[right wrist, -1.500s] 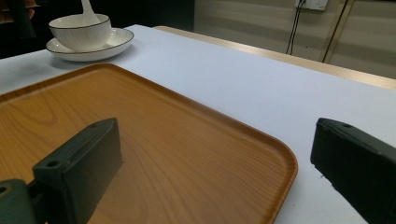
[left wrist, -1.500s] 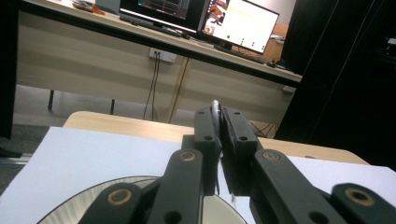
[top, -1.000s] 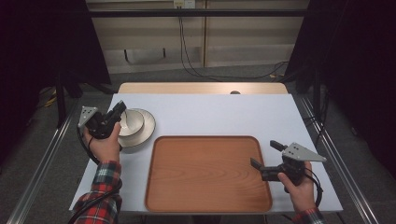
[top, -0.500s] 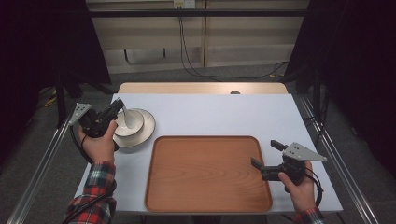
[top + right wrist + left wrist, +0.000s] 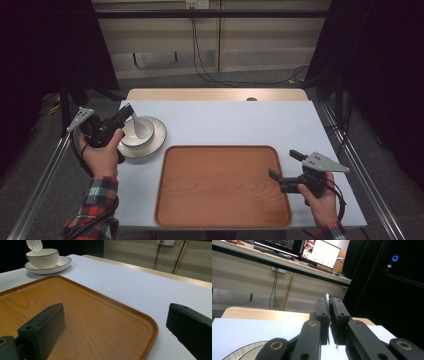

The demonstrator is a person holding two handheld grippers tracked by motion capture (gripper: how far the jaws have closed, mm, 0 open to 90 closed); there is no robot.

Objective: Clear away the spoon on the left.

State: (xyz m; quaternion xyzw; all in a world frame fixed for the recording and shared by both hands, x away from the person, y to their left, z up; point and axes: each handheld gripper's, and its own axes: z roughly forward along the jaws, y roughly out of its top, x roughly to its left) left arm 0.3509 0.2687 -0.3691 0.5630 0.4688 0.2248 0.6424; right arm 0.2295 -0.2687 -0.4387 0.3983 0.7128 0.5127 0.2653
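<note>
Holding spoon (image 5: 138, 126) over bowl (image 5: 134, 137) on plate (image 5: 156, 136), left tool (image 5: 123, 114) clamped; right tool (image 5: 284, 169) wide open, empty.

A white-topped table (image 5: 225, 122) with a pale wooden far edge carries a brown wooden tray (image 5: 222, 187) near its front and, just beside the tray's far left corner, a white plate (image 5: 156, 140) bearing a bowl (image 5: 131, 139).

We see a white ceramic spoon (image 5: 138, 126) held by its handle, tilted, its oval scoop hanging just over a white ribbed bowl (image 5: 134, 137). The bowl sits upright on a white plate (image 5: 155, 140) with a dark rim, at the surface's left side.
</note>
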